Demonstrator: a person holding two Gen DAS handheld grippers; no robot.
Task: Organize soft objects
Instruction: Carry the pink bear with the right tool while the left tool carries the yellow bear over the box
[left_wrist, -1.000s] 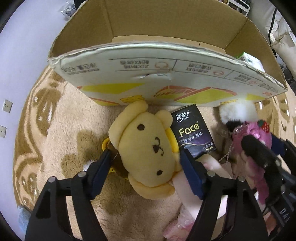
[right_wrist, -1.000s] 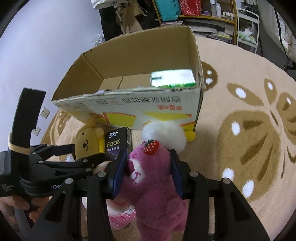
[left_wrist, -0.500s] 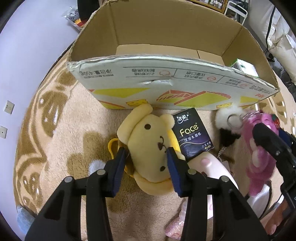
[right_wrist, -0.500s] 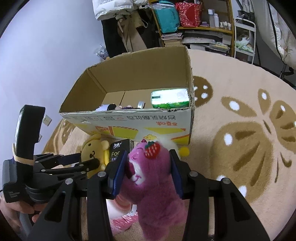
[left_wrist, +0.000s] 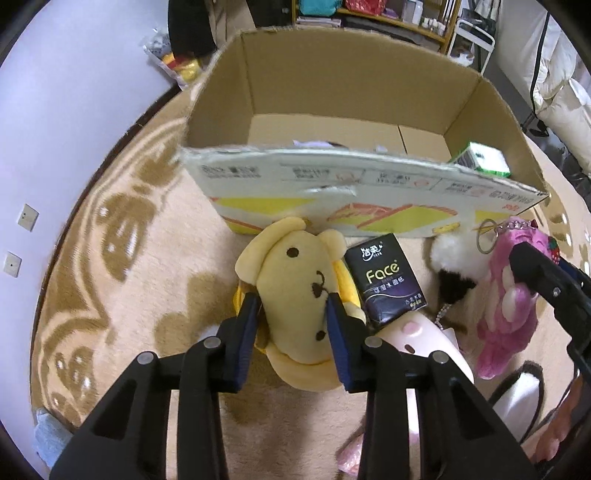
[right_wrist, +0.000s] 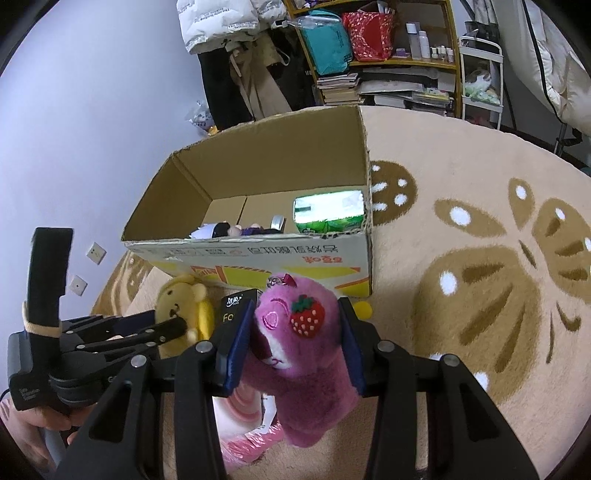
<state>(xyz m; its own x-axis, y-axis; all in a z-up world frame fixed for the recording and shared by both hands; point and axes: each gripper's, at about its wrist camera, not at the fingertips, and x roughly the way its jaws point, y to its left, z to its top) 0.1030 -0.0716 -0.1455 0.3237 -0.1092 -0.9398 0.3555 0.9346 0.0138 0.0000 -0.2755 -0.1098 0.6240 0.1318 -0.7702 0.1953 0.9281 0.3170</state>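
Both tongs are clamped on plush toys, so the job looks partway through: the left tongs (left_wrist: 291, 325) have their blue pads pressed into the sides of the yellow bear (left_wrist: 295, 291), squeezing its head in the narrow gap between them, and the right tongs (right_wrist: 295, 341) are closed the same way on the pink strawberry bear (right_wrist: 295, 350), whose body hangs down below the pads and seems lifted clear of the rug (right_wrist: 461, 258). Whether the yellow bear is off the rug yet I cannot tell. Just to the right of the left tongs, touching the yellow bear, lies the black tissue pack (left_wrist: 386, 284), with a pale pink pig plush (left_wrist: 424, 339) partly under the right finger and a white fluffy keychain toy (left_wrist: 458, 262) a little further right; these remain on the rug, so I judge several pieces are left to put away. Beyond both tongs, straight ahead, stands the open cardboard box (right_wrist: 258, 254), its near wall just past the yellow bear's ears. Inside it already sit a green tissue pack (right_wrist: 328, 214) in the right far corner and some small dolls (right_wrist: 232, 230) against the near wall, so some sorting is done, and both held bears have only the near wall to clear
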